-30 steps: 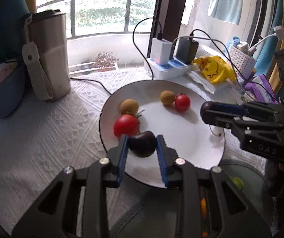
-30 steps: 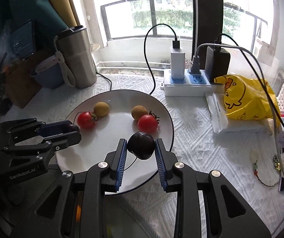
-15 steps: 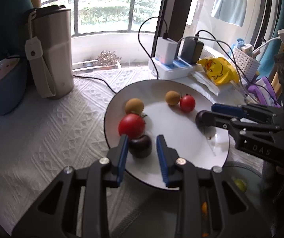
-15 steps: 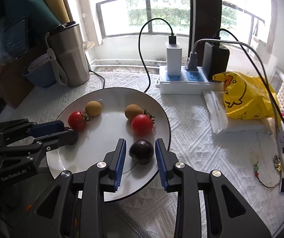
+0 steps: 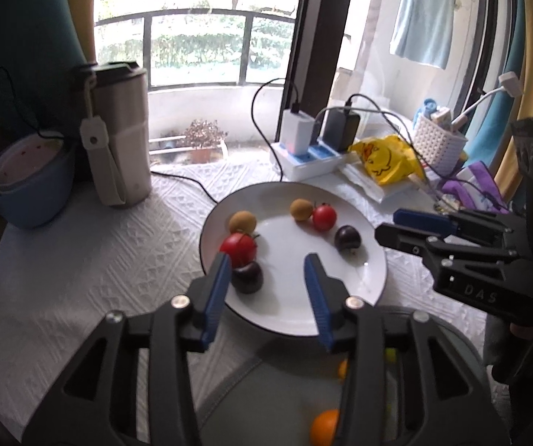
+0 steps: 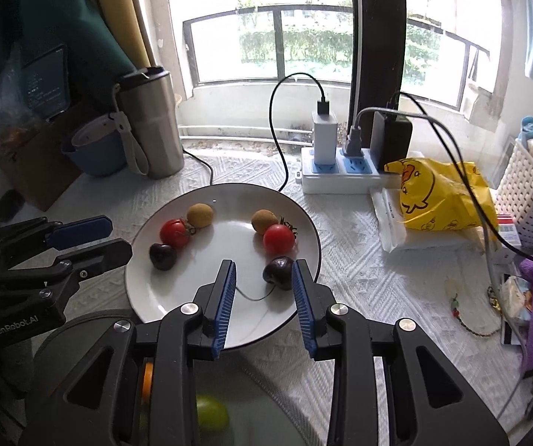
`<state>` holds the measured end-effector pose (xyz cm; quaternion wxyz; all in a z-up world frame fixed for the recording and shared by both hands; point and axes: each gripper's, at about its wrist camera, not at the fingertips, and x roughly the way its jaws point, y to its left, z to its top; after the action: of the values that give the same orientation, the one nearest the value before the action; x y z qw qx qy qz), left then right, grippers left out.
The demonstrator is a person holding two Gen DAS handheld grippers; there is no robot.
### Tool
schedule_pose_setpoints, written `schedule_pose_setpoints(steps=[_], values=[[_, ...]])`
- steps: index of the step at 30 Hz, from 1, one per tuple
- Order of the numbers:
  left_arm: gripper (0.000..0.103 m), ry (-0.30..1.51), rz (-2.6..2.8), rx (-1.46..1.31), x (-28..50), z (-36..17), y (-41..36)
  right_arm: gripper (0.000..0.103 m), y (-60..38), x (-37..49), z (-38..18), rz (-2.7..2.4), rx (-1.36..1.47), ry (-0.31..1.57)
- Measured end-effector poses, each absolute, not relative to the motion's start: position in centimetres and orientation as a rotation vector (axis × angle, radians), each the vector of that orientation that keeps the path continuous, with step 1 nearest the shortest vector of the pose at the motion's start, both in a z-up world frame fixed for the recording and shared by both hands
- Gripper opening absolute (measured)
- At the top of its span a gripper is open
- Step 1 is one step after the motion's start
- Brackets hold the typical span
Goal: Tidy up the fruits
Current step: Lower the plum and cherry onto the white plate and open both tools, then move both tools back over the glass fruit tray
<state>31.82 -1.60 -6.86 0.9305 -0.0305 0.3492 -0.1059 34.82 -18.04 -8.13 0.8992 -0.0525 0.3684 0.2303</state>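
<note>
White round plate (image 6: pixel 305 223) with a dark rim, on a white embossed cloth (image 5: pixel 80 260); it carries six small fruits in two mirrored trios, each a red tomato, a tan-brown round fruit and a dark cherry. Left trio: tomato (image 6: pixel 174 233), brown fruit (image 6: pixel 199 215), cherry (image 6: pixel 163 256). Right trio: tomato (image 6: pixel 278 239), brown fruit (image 6: pixel 264 221), cherry (image 6: pixel 278 267) with a long thin stem curling over the glaze. Left gripper (image 5: pixel 266 269): jaws opening, its cherry (image 5: pixel 247 277) lying on the plate against the inner face of the left finger, clear of the other finger, not gripped. Right gripper (image 6: pixel 264 278): jaws apart, its cherry lying on the plate close to the right pad (contact cannot be judged), not clamped. Only the left view shows the hanging pale-blue towel (image 5: pixel 422 24); only the right view shows the beaded cord (image 6: pixel 467 316) on the cloth. A grey bowl (image 6: pixel 80 329) at the near edge is largely hidden by the gripper bodies; a green fruit (image 6: pixel 210 412) and an orange one (image 5: pixel 324 427) show inside it. Also present: steel tumbler (image 6: pixel 151 122) with strap, blue bowl (image 5: pixel 25 189), white power strip (image 6: pixel 337 176), crinkled yellow bag (image 6: pixel 441 193), perforated white basket (image 6: pixel 526 200).
</note>
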Motion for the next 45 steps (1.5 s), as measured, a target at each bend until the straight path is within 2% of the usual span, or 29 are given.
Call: schedule_pose_setpoints(steps=[26, 34, 45], values=[[0.044, 0.584, -0.238, -0.037, 22.6, -1.7, -2.7, 0.033, -19.8, 25.8, -2.3, 0.463, -0.104, 0.636], [0.044, 0.578, -0.232, -0.025, 19.9, -1.8, -3.3, 0.033, -20.4, 23.2, -1.8, 0.471, -0.1, 0.614], [0.045, 0.652, -0.217, -0.04, 18.5, -5.3, -4.4, 0.033, -21.3, 21.4, -4.4, 0.482, -0.09, 0.659]])
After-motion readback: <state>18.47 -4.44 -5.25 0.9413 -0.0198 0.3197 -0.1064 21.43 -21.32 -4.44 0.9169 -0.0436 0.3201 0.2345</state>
